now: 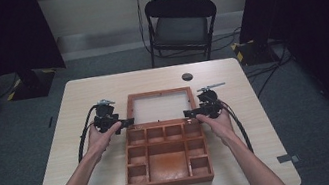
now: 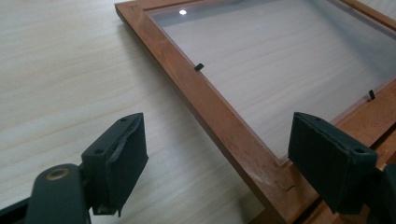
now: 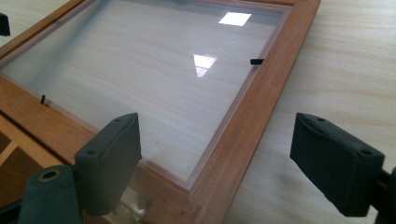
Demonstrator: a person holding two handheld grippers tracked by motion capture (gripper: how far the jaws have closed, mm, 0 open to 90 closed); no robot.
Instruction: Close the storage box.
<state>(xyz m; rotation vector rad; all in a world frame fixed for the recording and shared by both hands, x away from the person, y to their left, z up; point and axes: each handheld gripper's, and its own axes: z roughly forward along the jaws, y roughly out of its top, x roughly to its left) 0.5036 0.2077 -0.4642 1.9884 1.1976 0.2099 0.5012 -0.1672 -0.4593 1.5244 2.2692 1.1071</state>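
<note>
- The left gripper [image 1: 126, 123] stands open at the lid's [image 1: 157, 93] left near corner; its jaws straddle the frame without pressing it.
- The right gripper [image 1: 190, 113] is open too, astride the lid's right near corner, holding nothing.
- The high view shows the whole box [image 1: 171, 179] on the table [image 1: 86, 93], lid laid flat behind the compartments, a chair [image 1: 181, 21] beyond.
- The gripper views add the lid's clear pane [image 3: 140, 74], its small black clips [image 2: 199, 67] and light glare.

One wooden box [image 1: 167, 160] with one glazed lid [image 1: 159, 107] lay on one worktop [image 1: 86, 93], beside two grippers; one chair [image 1: 181, 26] stood behind.
</note>
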